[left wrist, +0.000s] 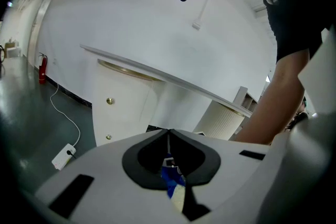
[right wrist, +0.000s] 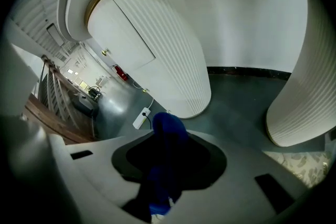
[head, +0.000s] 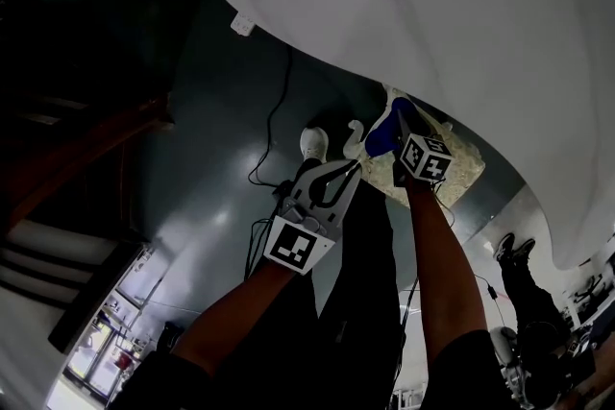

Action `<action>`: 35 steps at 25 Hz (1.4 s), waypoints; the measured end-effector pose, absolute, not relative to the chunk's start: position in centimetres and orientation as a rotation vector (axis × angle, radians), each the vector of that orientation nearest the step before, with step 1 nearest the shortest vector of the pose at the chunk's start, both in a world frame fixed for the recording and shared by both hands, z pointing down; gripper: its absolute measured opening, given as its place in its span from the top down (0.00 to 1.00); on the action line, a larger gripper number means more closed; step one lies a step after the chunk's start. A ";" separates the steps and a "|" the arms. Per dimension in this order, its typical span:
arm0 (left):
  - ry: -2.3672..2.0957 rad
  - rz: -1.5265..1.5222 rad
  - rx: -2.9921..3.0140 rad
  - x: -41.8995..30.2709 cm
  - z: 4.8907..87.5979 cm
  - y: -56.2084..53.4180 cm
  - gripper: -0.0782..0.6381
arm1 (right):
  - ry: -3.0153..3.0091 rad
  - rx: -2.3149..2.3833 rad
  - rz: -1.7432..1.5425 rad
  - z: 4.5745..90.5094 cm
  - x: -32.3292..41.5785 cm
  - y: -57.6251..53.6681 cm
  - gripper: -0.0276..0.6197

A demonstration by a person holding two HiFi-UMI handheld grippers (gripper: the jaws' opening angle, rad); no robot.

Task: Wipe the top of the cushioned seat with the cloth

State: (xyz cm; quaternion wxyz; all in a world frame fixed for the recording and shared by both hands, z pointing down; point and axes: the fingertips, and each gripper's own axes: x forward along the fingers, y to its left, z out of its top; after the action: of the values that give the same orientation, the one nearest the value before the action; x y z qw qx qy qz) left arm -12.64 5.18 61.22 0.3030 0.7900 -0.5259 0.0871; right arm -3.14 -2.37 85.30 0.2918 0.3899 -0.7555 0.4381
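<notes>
A broad white curved counter (head: 432, 5) overhangs the far side of the scene and covers most of the cushioned seat (head: 463, 166), of which only a cream patterned patch shows under its edge. The right gripper (head: 396, 125) reaches to the near edge of that patch. Its jaws are clamped on a bunched blue cloth (right wrist: 168, 139) that fills the gap between them and hides their tips. The head view does not show whether the cloth touches the cushion. The left gripper (head: 332, 182) hangs just beside it over the dark glossy floor (head: 211, 197), pointing toward the seat. Its jaws meet at the tips with nothing gripped, and only a sliver of blue and cream shows through the slit between them. A white power strip (head: 242, 24) lies on the floor by the counter's foot, with a black cable (head: 274, 115) trailing from that side toward the person. Dark wooden stairs (head: 77, 158) rise at the left. The left gripper view shows a red fire extinguisher (left wrist: 42, 68) against the wall and a white cupboard front (left wrist: 121, 107) with two brass knobs, closed. A ribbed white column (right wrist: 157, 39) stands ahead in the right gripper view.
</notes>
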 end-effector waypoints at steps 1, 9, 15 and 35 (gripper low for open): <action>-1.389 0.234 2.089 -12.3 61.5 5.3 0.86 | -2.005 1.036 1.160 85.7 -2.9 -2.3 0.76; -1.363 0.285 2.092 -10.9 62.2 4.6 0.86 | -1.982 1.039 1.172 85.8 -1.5 -2.9 0.76; -1.336 0.301 2.118 -9.7 62.1 4.8 0.86 | -1.931 1.028 1.175 85.2 -0.1 -1.6 0.76; -1.226 0.370 2.200 -4.6 62.2 4.5 0.86 | -1.940 1.075 1.138 85.5 6.8 -0.4 0.76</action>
State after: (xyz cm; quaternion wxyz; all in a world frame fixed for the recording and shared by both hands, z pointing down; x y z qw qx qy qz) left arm -4.57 4.52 62.21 0.2936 0.8262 -0.4603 0.1388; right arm 6.82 -0.41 85.46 0.3186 0.4088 -0.7376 0.4328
